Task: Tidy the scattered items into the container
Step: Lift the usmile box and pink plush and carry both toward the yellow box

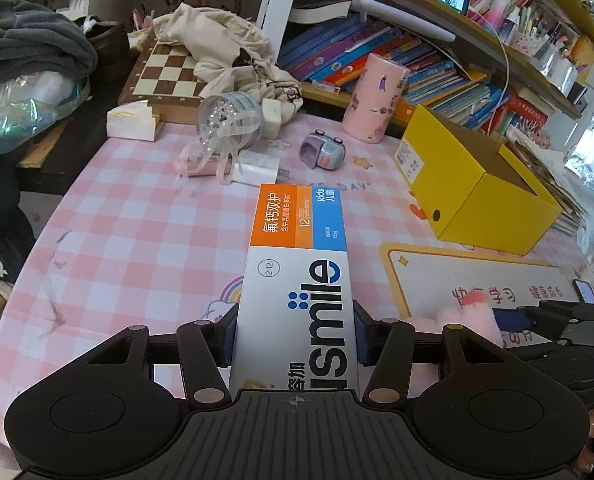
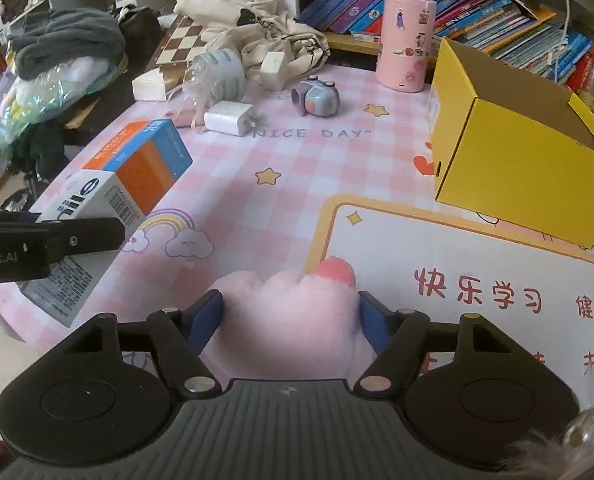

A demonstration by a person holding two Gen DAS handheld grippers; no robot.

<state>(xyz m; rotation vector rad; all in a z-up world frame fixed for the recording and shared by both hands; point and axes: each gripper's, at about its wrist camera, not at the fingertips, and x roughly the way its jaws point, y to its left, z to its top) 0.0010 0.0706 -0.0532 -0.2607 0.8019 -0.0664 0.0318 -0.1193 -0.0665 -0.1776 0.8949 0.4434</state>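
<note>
Left wrist view: your left gripper (image 1: 295, 336) clamps a glossy cardboard toothpaste box (image 1: 297, 280); your right gripper (image 2: 291, 316) squeezes a fuzzy pink plush (image 2: 293, 312). Both hover over pink checked tablecloth (image 2: 233, 168), left of the open yellow cardboard box (image 2: 513, 152).

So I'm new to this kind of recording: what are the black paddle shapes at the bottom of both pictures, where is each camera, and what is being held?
There is no robot. A person holds a two-finger clamp in each hand, and a fisheye camera on each looks forward along its fingers, so the black shapes are the tool itself.

The left view shows the left gripper shut on a toothpaste box. The right view shows the right gripper shut on a pink plush toy.

On the pink checked table remain a white charger, a small toy camera, a jar with ribbon and a pink tube. The open yellow box, to the right, is likely the container.
</note>
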